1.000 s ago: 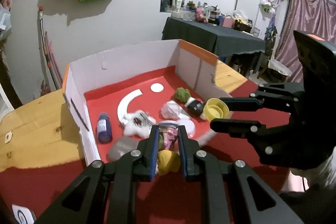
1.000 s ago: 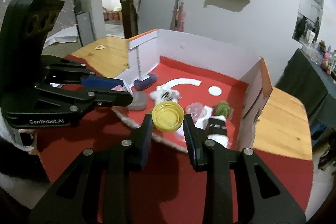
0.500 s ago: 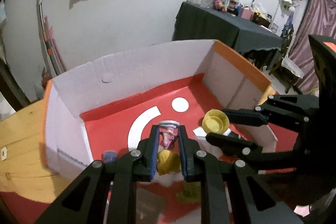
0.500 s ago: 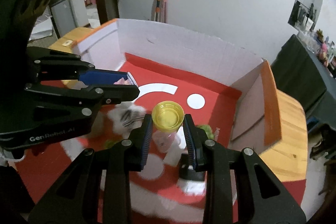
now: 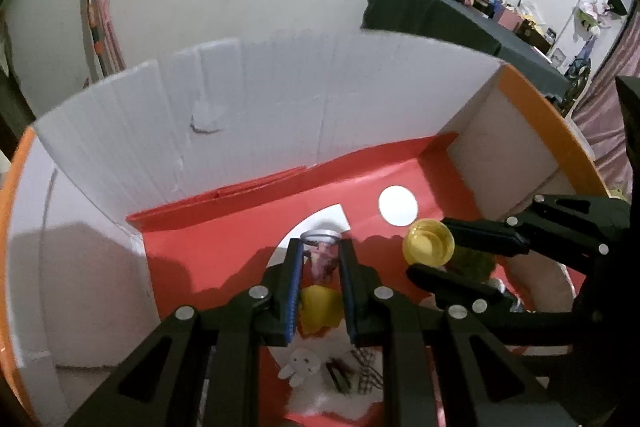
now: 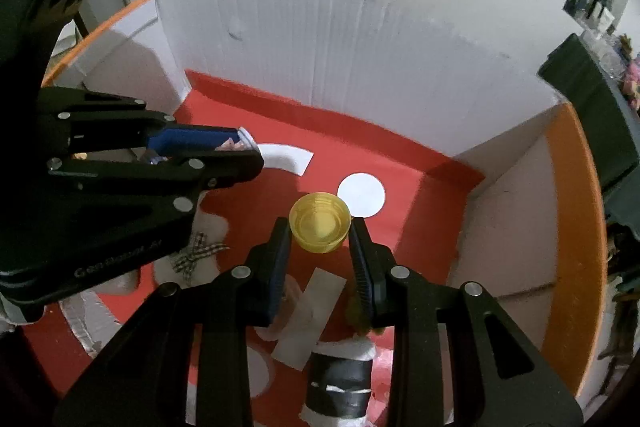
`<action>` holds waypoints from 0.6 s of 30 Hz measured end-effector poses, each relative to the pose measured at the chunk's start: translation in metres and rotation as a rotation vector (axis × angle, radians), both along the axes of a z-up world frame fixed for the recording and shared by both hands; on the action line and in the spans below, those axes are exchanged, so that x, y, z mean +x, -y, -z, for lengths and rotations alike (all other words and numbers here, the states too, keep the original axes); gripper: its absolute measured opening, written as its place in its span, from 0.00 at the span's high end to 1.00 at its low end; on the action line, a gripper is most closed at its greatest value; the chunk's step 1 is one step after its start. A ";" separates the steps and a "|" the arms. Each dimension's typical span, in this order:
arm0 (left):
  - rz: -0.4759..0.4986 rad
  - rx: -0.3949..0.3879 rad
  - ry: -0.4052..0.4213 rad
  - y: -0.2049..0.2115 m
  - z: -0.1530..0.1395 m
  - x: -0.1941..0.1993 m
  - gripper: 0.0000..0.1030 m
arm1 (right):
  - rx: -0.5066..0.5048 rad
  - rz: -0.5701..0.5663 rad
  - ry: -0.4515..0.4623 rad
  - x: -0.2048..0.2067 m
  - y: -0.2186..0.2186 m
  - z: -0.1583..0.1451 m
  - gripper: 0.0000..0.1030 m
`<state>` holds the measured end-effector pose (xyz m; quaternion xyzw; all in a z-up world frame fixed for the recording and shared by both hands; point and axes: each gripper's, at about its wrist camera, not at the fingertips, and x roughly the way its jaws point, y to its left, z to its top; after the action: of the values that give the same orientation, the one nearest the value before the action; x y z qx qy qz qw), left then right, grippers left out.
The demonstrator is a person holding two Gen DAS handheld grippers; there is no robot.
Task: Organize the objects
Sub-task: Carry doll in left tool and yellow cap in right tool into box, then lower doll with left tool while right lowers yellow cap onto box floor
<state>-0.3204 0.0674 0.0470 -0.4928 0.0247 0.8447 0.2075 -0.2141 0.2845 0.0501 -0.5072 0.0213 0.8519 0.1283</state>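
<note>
Left gripper (image 5: pixel 320 259) clamps a clear tube (image 5: pixel 321 255) over the red floor (image 5: pixel 224 251) of the box (image 5: pixel 280 99). Right gripper (image 6: pixel 320 239), just beside it, pinches a yellow cap (image 6: pixel 320 221). White walls stand well ahead; bare floor lies beneath.

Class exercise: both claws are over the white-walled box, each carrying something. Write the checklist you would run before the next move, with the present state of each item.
1. Right claw shut on the translucent yellow plastic cup: ok, both pads press its sides.
2. Left claw shut on the small clear container with pink contents: ok.
3. Both loads are above the white corrugated box with a red floor: ok.
4. Bare red floor under the cup: ok, beside the white paper circle.
5. The claws are clear of each other: ok, a gap shows between them.
6. Floor directly beneath the container: cannot tell, the claw hides it.
</note>
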 end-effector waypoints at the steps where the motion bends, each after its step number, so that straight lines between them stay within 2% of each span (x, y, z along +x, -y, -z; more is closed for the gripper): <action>1: -0.002 -0.007 0.003 0.000 0.002 0.000 0.82 | 0.001 -0.002 0.005 -0.001 0.000 0.001 0.72; 18: -0.013 -0.001 0.061 0.002 0.013 -0.007 0.82 | -0.057 -0.008 0.146 -0.011 -0.009 0.019 0.72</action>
<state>-0.3271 0.0656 0.0343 -0.5186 0.0157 0.8305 0.2025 -0.2255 0.2939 0.0314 -0.5717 0.0343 0.8121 0.1115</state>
